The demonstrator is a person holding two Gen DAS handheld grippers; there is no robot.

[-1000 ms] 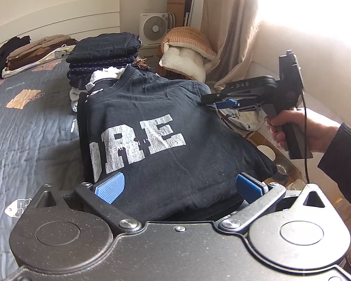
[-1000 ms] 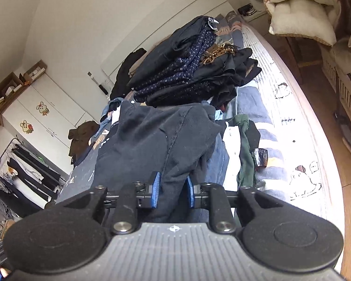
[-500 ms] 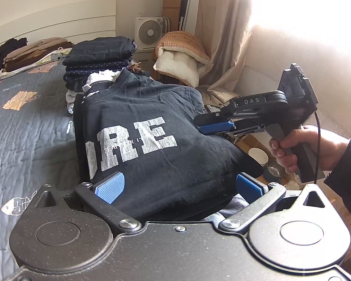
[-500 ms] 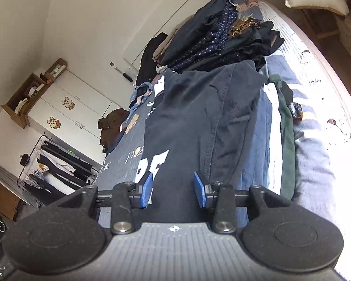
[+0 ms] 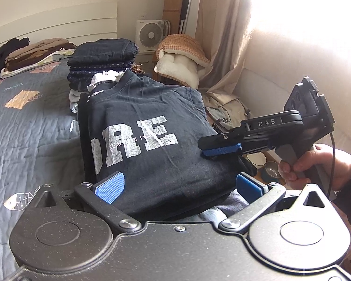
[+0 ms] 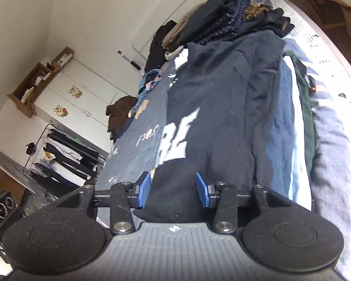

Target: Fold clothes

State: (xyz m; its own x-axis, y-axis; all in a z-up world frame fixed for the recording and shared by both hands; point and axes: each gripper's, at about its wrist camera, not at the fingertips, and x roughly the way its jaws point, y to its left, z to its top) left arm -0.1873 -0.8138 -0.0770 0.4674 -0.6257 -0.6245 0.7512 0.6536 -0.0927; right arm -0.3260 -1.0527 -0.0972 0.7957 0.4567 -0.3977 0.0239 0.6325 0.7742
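A folded navy T-shirt (image 5: 152, 145) with white letters tops a pile of folded clothes at the bed's right edge. My left gripper (image 5: 179, 185) is open wide at the shirt's near edge, one blue pad on each side and neither pressing. My right gripper (image 5: 203, 147), held by a hand (image 5: 316, 166), hovers at the shirt's right edge. In the right wrist view the right gripper (image 6: 173, 187) has its jaws opening. The T-shirt (image 6: 222, 107) shows in the gap between them, and the pads stand clear of it.
A taller stack of dark folded clothes (image 5: 103, 56) stands behind the shirt, with brown garments (image 5: 35, 53) at the far left. The quilted bed (image 5: 23, 128) spreads to the left. A fan (image 5: 151, 34), a cushion (image 5: 182, 56) and bowls (image 5: 257, 160) are off the bed to the right.
The right gripper let go of the shirt fabric it had pinched, opened, and drew back along the shirt's right edge towards me. The shirt now lies flat. The left gripper has kept still.
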